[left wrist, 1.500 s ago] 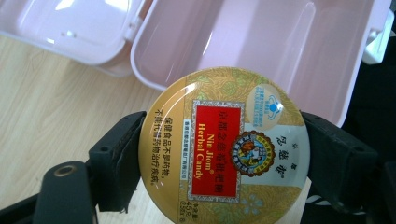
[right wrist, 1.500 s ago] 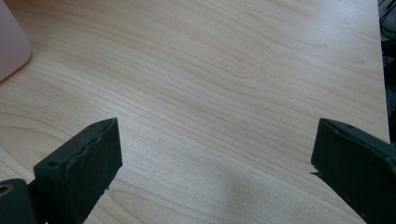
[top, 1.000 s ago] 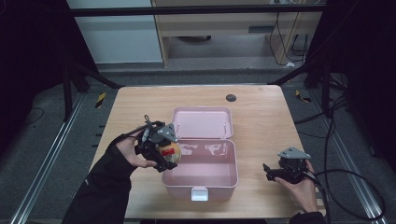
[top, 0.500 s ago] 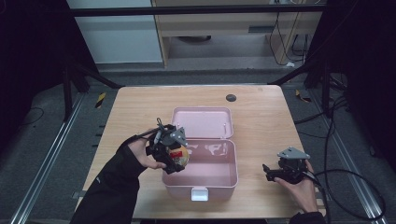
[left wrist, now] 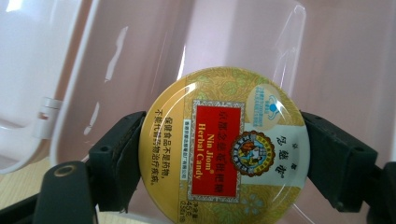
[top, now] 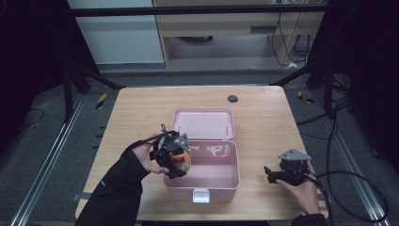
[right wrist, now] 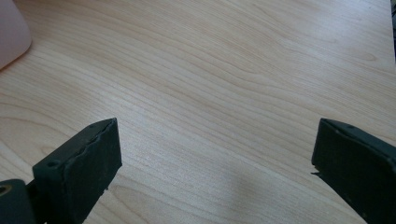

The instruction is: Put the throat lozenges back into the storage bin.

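Note:
A round yellow candy tin [left wrist: 224, 151] with a red label is clamped between both jaws of my left gripper [top: 178, 162], which is shut on it. The tin [top: 182, 160] hangs over the left end of the open pink box [top: 226, 181], just inside its left wall. In the left gripper view the box's pale pink inside [left wrist: 327, 60] lies behind the tin. My right gripper [top: 269, 174] rests low over the table to the right of the box, pointing left, jaws wide open with bare wood between its fingers [right wrist: 88, 168].
The pink box's lid [top: 203, 123] lies flat open behind it, and a white latch [top: 201, 195] sits at its front. A small dark round hole [top: 232, 98] is near the table's far edge. A pink box corner [right wrist: 11, 32] shows at the right gripper view's top left.
My left gripper carried the candy tin rightward from beside the box to over its left end and lowered it. The right gripper stayed put.

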`<state>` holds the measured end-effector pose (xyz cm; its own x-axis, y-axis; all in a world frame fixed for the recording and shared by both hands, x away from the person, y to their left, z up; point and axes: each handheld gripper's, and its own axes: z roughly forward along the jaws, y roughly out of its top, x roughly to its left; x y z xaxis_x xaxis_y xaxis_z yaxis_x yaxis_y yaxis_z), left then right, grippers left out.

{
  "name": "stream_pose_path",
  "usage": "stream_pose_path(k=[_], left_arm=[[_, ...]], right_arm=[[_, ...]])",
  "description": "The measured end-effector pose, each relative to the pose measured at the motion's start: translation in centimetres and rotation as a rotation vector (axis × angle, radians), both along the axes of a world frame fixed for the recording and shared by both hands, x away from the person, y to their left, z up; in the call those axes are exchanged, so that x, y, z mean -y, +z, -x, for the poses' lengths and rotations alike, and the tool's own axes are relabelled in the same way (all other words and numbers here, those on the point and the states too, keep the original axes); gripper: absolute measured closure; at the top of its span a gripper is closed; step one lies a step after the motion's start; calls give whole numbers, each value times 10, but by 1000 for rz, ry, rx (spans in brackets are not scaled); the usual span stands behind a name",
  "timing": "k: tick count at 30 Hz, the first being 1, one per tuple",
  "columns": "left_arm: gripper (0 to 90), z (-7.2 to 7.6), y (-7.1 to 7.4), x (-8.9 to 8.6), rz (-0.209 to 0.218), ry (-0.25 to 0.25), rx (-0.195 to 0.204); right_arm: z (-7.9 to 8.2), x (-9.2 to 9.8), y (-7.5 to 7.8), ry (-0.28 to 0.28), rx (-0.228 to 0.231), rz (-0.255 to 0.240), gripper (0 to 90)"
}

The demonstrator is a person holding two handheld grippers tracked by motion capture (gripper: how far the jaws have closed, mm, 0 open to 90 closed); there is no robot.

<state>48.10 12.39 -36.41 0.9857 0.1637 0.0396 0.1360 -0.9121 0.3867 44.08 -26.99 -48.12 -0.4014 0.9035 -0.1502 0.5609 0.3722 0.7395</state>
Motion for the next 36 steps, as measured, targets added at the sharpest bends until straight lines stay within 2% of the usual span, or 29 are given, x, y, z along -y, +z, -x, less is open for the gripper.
stream_pose_path(k=[22,36], left_arm=[[198,-1,-25,3,-40,-12,-14],[195,0,-29,4,-52,-29,-6]], right_arm=[[0,-1,-1,-1,-7,3,17],[0,-2,-2,6,-19,7,14]])
